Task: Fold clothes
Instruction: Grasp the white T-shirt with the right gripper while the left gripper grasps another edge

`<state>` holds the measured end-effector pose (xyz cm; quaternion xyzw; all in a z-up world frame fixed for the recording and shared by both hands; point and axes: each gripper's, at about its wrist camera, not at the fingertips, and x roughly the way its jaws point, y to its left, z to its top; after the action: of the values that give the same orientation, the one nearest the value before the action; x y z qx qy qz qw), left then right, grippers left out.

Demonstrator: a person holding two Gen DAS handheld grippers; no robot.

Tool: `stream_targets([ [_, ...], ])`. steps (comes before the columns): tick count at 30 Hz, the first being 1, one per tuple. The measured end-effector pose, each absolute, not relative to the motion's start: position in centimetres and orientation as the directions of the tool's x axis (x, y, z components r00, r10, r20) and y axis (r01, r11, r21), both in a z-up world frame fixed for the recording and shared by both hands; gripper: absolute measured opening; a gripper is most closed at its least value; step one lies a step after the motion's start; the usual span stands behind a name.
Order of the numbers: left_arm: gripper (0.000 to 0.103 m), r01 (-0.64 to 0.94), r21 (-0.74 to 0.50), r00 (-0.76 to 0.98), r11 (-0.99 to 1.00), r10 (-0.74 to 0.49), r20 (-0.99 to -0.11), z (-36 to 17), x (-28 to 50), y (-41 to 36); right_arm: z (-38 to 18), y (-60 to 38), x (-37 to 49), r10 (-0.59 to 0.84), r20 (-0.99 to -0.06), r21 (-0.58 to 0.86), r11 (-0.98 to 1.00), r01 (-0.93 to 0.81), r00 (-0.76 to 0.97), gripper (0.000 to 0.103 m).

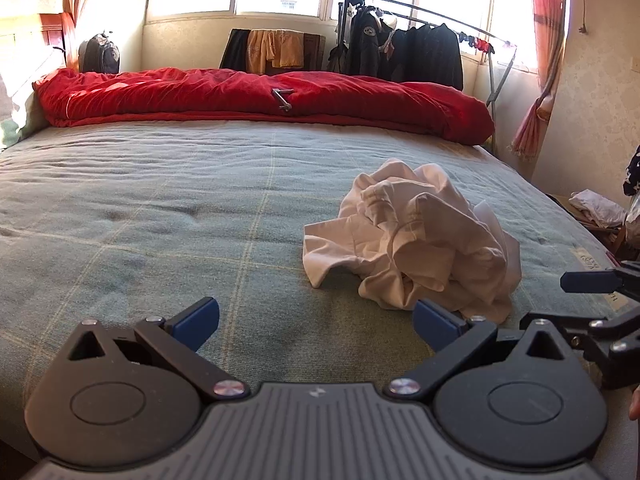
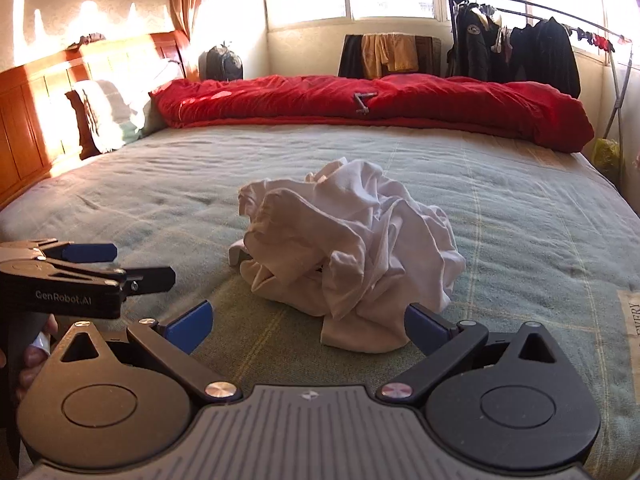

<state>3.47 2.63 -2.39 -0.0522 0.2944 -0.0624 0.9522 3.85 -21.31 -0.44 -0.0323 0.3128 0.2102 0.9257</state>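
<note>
A crumpled white cotton garment [image 2: 352, 256] lies heaped at the centre of the right wrist frame, on the grey-green checked bed sheet [image 2: 520, 216]. It looks light, limp and soft, likely to sag and drag when lifted, so a hem edge low in the frame looks the best hold. The right tool [image 2: 308, 324] and the left tool [image 1: 316, 322] both gape wide, holding nothing.

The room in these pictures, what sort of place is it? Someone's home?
Most likely a lived-in bedroom. A wide bed with a wooden headboard fills it, a red quilt is rolled along its far side, and dark jackets hang on a clothes rail by the window.
</note>
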Motion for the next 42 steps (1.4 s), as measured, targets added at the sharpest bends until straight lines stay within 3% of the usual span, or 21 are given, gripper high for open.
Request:
stream_targets([
  [3, 0.102, 0.118, -0.154, 0.817, 0.981, -0.184, -0.546, -2.5, 3.9, 2.8, -0.9, -21.2, 4.6, 0.329, -0.620, 0.022, 0.915, -0.403, 0.712, 0.100],
  [5, 0.102, 0.108, -0.125, 0.810, 0.986, -0.160, -0.563, -2.4, 4.4, 2.5, -0.9, -21.3, 5.1, 0.312, -0.623, -0.004, 0.916, -0.402, 0.718, 0.086],
  [8, 0.102, 0.126, -0.073, 0.770, 0.989, -0.144, -0.622, -2.7, 5.7, 1.8, -0.5, -21.7, 5.9, 0.307, -0.616, -0.022, 0.914, -0.406, 0.725, 0.075],
  [11, 0.102, 0.143, -0.057, 0.767, 0.988, -0.147, -0.624, -3.2, 6.2, 1.4, 0.0, -21.9, 6.4, 0.325, -0.616, -0.030, 0.900, -0.434, 0.717, 0.068],
  [18, 0.102, 0.192, -0.037, 0.805, 0.981, -0.179, -0.566, -3.5, 6.4, 1.5, 1.8, -20.5, 7.6, 0.337, -0.609, -0.145, 0.843, -0.518, 0.718, 0.060],
  [24, 0.102, 0.211, -0.001, 0.814, 0.977, -0.177, -0.553, -3.0, 6.6, 1.4, 2.6, -17.9, 9.2, 0.348, -0.629, -0.258, 0.750, -0.609, 0.695, 0.029],
  [30, 0.102, 0.256, 0.014, 0.805, 0.967, -0.205, -0.556, -2.7, 6.6, 1.5, 1.7, -15.6, 11.0, 0.315, -0.645, -0.369, 0.669, -0.645, 0.696, 0.030],
  [35, 0.102, 0.258, -0.005, 0.799, 0.966, -0.216, -0.561, -2.9, 7.0, 2.1, 0.5, -14.5, 12.2, 0.307, -0.705, -0.360, 0.621, -0.696, 0.639, 0.029],
  [37, 0.102, 0.249, 0.002, 0.802, 0.969, -0.205, -0.560, -3.1, 7.3, 2.3, 0.2, -14.1, 11.7, 0.282, -0.696, -0.418, 0.588, -0.692, 0.660, 0.013],
  [38, 0.102, 0.248, 0.006, 0.803, 0.969, -0.202, -0.560, -3.2, 7.4, 2.4, 0.4, -14.2, 11.7, 0.274, -0.687, -0.431, 0.593, -0.681, 0.673, 0.009],
  [42, 0.102, 0.261, 0.004, 0.797, 0.965, -0.213, -0.565, -3.4, 7.5, 2.4, 2.4, -16.3, 12.4, 0.247, -0.647, -0.427, 0.666, -0.611, 0.721, 0.007],
])
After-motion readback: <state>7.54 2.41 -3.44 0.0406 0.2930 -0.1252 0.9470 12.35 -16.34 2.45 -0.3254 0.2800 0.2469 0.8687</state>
